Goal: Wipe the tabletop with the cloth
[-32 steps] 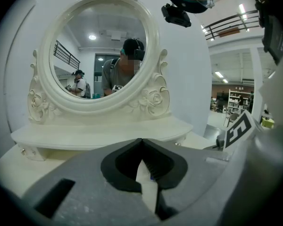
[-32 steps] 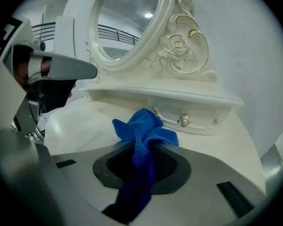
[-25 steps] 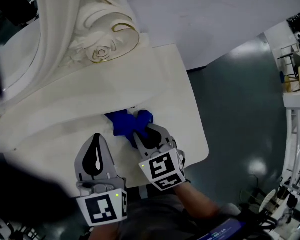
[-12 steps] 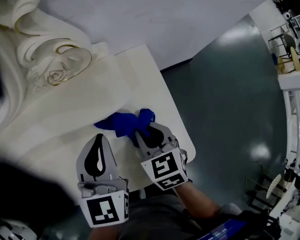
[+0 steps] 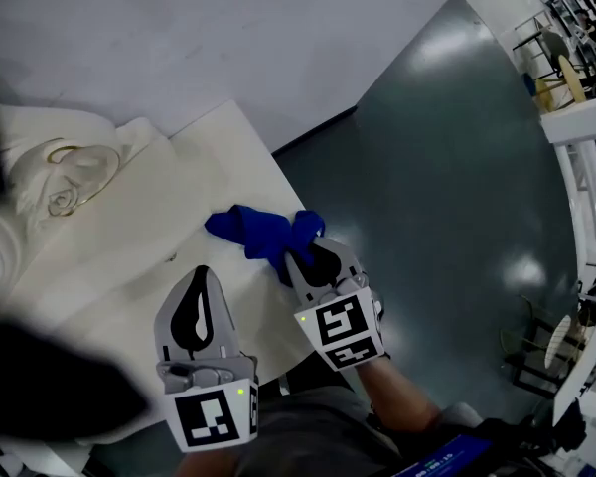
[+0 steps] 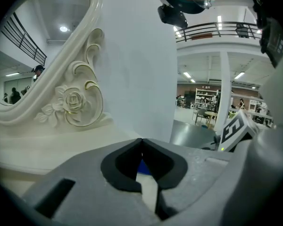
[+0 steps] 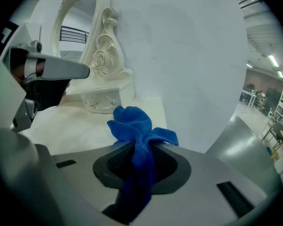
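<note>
From the head, we see our right gripper (image 5: 311, 258) clamped on the cloth (image 5: 258, 235), near the surface's (image 5: 179, 192) 4 o'clock edge, with the left gripper (image 5: 199, 278) at the cloth's 7 o'clock. In the left gripper view, the jaws are closed and empty. In the right gripper view, the cloth is bunched between the jaws.

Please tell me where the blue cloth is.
Head view centre: the cloth lies on the tabletop at its right edge, pinched in the right claw.
</note>
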A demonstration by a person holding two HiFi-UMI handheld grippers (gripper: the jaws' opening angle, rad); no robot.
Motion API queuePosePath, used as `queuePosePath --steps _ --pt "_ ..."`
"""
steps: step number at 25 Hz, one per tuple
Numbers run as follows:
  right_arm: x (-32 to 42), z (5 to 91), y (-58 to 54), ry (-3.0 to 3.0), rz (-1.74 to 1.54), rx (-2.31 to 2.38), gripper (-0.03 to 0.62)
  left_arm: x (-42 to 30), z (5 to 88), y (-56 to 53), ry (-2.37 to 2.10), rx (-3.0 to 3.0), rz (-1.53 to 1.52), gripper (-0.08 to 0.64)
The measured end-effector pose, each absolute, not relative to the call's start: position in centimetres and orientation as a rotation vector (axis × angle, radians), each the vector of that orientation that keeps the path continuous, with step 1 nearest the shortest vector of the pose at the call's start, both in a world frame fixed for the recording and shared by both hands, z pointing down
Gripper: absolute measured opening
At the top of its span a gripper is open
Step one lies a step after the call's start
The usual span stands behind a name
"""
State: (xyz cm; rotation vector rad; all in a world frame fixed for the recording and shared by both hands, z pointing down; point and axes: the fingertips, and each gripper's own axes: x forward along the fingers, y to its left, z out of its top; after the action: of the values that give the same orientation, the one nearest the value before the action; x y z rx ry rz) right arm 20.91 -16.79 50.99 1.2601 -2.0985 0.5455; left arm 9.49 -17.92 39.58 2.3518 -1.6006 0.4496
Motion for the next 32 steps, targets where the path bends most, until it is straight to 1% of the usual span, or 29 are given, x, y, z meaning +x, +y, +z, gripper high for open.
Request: queuePosePath --steps 7,12,15,20,23,27,32 --pt "25.0 50.6 -16.2 -2.032 0.578 1.367 0.087 13.2 38.7 -18.2 -1.514 2.434 0.457 0.015" --pt "29.5 50.3 -15.7 -1.933 0.550 1.471 0.087 15.8 37.9 -18.1 -1.467 2.499 0.429 0.015" --pt "32.0 49.0 -15.9 -1.912 0.523 1.527 0.087 17.7 37.1 -18.0 -1.448 2.538 0.386 0.015" --pt "33.7 45.0 -15.5 -1.937 0.465 1.598 0.087 19.6 34.7 -16.7 -1.421 2.582 0.314 0.015" --pt "33.6 42.1 -15.1 -1.956 0.396 1.615 0.087 19.5 32.4 -16.0 -1.448 2.617 0.263 0.015" --pt "31.7 40.3 -13.5 -2.003 0.313 1.601 0.087 17.6 31.2 -14.0 -1.529 2.611 0.199 0.015" --pt "25.7 37.4 -13.4 -2.090 0.230 1.520 0.087 11.6 28.6 -12.6 -1.676 2.547 0.152 0.015"
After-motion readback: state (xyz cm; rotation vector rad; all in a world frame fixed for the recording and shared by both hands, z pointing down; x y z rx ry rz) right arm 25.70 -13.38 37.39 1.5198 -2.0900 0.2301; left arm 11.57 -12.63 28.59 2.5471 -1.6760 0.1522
